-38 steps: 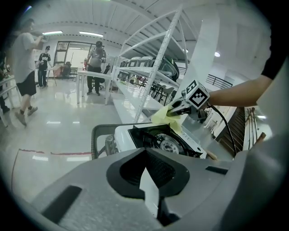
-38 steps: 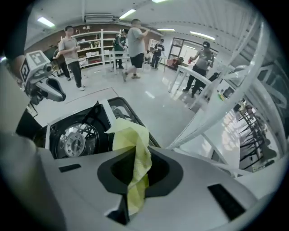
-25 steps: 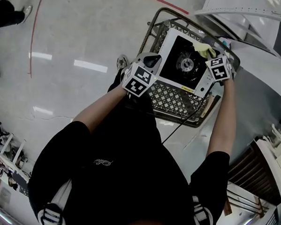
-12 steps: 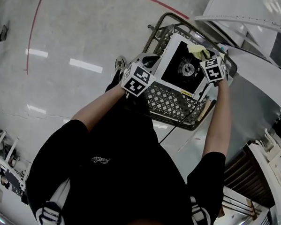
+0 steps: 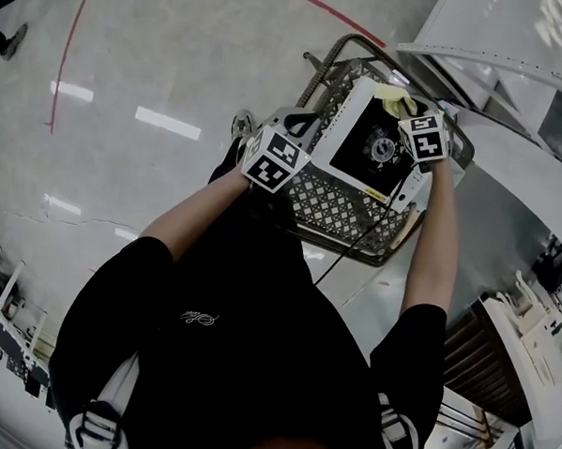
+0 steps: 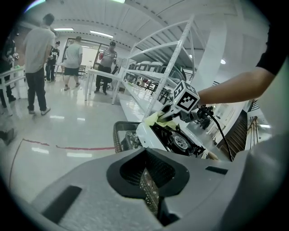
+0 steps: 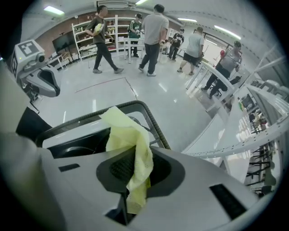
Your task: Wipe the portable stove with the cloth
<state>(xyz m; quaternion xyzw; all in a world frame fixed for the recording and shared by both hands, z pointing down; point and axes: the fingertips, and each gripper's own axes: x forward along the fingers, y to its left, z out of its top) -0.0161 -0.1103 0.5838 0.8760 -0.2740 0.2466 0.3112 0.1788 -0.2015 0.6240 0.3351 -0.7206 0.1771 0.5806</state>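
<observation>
The portable stove (image 5: 384, 144), a white body with a black top and round burner, lies on a wire basket (image 5: 348, 199). My right gripper (image 5: 411, 111) points steeply down at the stove's far right part, shut on a pale yellow cloth (image 5: 394, 98). In the right gripper view the cloth (image 7: 131, 144) hangs out between the jaws of this gripper (image 7: 130, 198), above the stove (image 7: 76, 135). My left gripper (image 5: 307, 126) sits at the basket's left corner. Its jaws (image 6: 149, 185) are closed on a thin lattice strip of the basket. The left gripper view also shows the stove (image 6: 174, 140), the cloth (image 6: 156, 118) and the right gripper (image 6: 168, 116).
White shelving racks (image 5: 515, 53) stand close to the right of the basket. A black cable (image 5: 355, 246) hangs down across the basket's front. Several people (image 7: 153, 36) walk on the glossy floor farther off, where a red line (image 5: 69, 58) is marked.
My right gripper has slid the cloth across the stove's far side, closer to the burner. The left gripper stays at the basket's corner. The head view has shifted a little.
</observation>
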